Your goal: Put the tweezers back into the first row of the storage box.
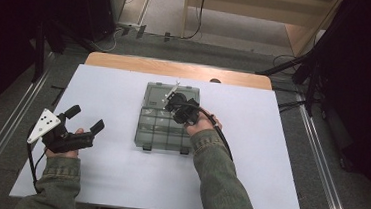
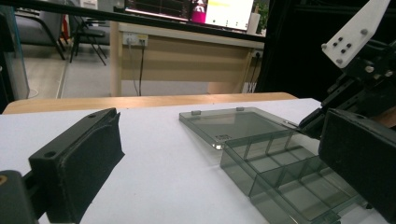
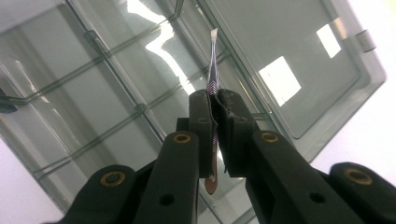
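Hidden: strip's (image 3: pixel 213 70) lower part sits between the pads.
Right gripper (image 3: pixel 216 109): clamped on thin patterned strip.
Left gripper (image 1: pixel 86 120): jaws apart, empty.
Box (image 1: pixel 147 131): clear, gridded plastic.

No words or numbers are showing clearly enough to read; the bright screen (image 2: pixel 212 10) at the top is too blurry.

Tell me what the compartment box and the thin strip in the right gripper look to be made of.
Compartment box: likely hard plastic, smoke-grey and see-through, glossy; light glints on its dividers and open lid.
Thin strip: flat and slender, with a fine zigzag pattern, a pale tip and a brownish lower end; perhaps a flexible printed strip or patterned plastic, but that stays uncertain.
Right gripper: matte black pads, probably rubber or foam.
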{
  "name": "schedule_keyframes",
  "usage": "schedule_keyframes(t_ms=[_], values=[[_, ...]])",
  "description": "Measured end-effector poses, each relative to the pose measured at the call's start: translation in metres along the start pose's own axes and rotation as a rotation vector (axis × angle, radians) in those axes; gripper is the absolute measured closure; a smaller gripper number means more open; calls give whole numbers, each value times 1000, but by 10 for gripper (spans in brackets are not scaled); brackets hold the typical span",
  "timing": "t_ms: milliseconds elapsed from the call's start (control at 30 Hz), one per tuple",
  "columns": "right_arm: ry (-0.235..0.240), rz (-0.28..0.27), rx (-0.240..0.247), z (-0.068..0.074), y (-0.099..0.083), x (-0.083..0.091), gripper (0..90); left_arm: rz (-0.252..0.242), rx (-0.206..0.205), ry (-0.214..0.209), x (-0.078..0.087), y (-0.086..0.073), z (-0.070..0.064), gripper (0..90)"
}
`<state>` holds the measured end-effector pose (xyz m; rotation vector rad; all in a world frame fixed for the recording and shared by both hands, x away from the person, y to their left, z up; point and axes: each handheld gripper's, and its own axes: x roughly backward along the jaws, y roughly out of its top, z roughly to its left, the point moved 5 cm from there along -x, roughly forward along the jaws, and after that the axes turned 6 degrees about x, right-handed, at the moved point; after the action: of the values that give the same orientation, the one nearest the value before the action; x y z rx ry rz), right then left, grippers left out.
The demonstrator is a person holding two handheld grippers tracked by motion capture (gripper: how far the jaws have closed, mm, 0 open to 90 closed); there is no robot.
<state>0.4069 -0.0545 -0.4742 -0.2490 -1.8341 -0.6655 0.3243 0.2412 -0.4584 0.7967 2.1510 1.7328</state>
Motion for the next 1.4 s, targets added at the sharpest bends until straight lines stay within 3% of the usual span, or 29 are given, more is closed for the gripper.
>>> schedule_keyframes(t_ms=[300,367,467,500,567,700,967,1400], values=[[15,8,18,1,1,-9,849,-3,7,-4,-1,0,0,0],[13,3,1,1,2,-9,821,-4,11,-5,-1,0,0,0],[0,0,-11,1,1,-8,589,-6,11,-6,0,0,0,0],[0,0,-11,1,1,-8,589,-5,13,-6,-1,0,0,0],[-1,-6,-30,0,0,-6,450,-5,18,-7,-1,0,0,0],[6,-33,-69,-1,-2,0,264,-6,19,-7,-1,0,0,0],[18,-68,-107,-1,-12,5,53,-5,18,-8,-1,0,0,0],[38,-144,-177,-2,-36,19,0,-7,26,-6,0,0,0,0]])
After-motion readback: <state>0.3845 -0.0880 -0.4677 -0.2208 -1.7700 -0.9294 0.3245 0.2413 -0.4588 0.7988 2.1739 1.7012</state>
